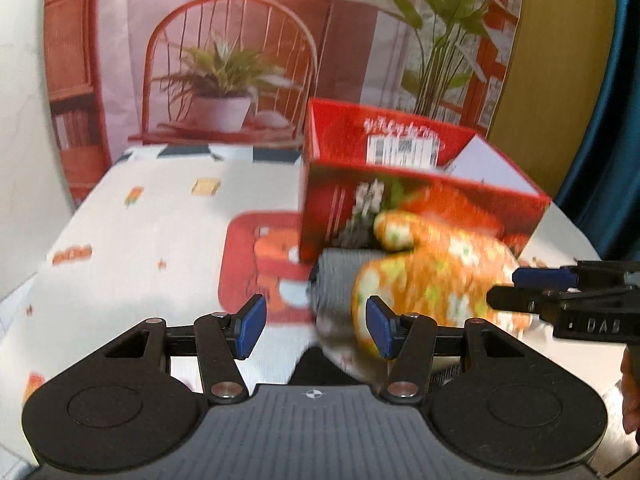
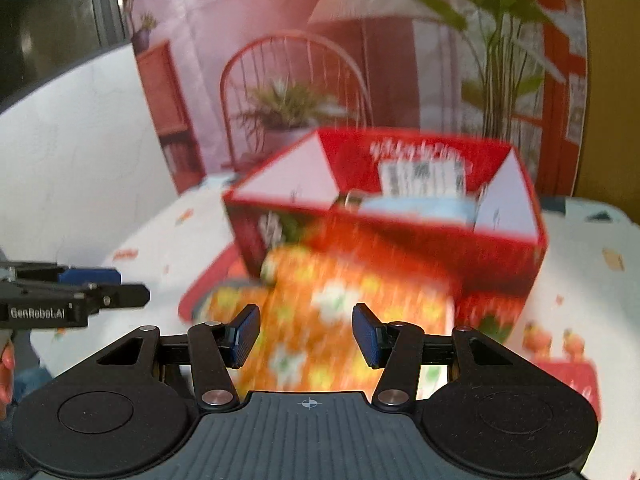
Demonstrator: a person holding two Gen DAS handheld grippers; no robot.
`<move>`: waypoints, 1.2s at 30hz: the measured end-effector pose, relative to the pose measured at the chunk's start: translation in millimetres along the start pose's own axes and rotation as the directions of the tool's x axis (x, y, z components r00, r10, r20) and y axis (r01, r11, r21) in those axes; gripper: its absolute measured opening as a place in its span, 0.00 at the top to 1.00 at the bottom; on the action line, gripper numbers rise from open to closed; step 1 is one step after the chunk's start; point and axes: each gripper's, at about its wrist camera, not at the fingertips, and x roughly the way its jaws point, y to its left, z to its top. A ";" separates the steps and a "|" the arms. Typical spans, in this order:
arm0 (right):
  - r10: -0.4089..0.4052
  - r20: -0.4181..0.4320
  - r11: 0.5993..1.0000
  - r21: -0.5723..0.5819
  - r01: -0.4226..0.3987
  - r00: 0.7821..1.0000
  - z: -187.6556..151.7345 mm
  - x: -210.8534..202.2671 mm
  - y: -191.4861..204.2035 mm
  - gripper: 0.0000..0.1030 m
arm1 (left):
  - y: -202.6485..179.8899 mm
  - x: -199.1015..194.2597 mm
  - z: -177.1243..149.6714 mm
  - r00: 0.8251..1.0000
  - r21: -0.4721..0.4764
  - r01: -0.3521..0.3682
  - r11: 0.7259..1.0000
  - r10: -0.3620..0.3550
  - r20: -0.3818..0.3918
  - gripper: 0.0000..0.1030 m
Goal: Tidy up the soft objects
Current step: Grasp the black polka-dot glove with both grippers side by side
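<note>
An orange floral oven mitt (image 1: pixel 436 280) lies blurred on the table in front of an open red box (image 1: pixel 400 184). A grey soft item (image 1: pixel 332 284) sits against its left side. My left gripper (image 1: pixel 316 328) is open; the grey item and the mitt's left edge show past its gap. In the right wrist view the mitt (image 2: pixel 332 316) spreads wider than my right gripper (image 2: pixel 306 336), which hovers open over it with no bunching at the pads. The right gripper (image 1: pixel 504 289) comes in from the right at the mitt's edge. The left gripper (image 2: pixel 128 286) is at the far left.
The red box (image 2: pixel 400 232) has white flaps folded inward and something light blue (image 2: pixel 416 206) inside. A white printed tablecloth (image 1: pixel 152 232) covers the table, with a red bear placemat (image 1: pixel 260 264) under the box's left corner. A printed backdrop stands behind. A hand (image 2: pixel 6 368) shows at the edge.
</note>
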 end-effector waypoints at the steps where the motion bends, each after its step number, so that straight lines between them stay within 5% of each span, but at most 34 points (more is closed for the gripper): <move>1: 0.004 -0.019 1.000 -0.007 -0.004 1.000 -7.5 1.6 2.4 0.53 | -0.1 1.0 -5.2 1.000 0.002 -0.004 1.000 0.004 -0.005 0.44; 10: 0.043 -0.129 0.996 -0.069 -0.052 0.991 -51.7 9.6 25.3 0.53 | 6.5 3.9 -32.6 1.000 -0.059 -0.021 0.998 0.020 -0.021 0.44; 25: 0.027 -0.214 0.979 -0.193 -0.069 0.976 -74.2 26.6 51.0 0.41 | 10.4 15.1 -42.3 0.997 -0.075 -0.023 0.997 0.018 -0.072 0.45; 36: 0.007 -0.207 0.979 -0.197 -0.049 0.978 -76.3 30.1 45.4 0.66 | 18.6 39.7 -50.0 0.992 -0.137 0.035 0.990 -0.051 -0.119 0.44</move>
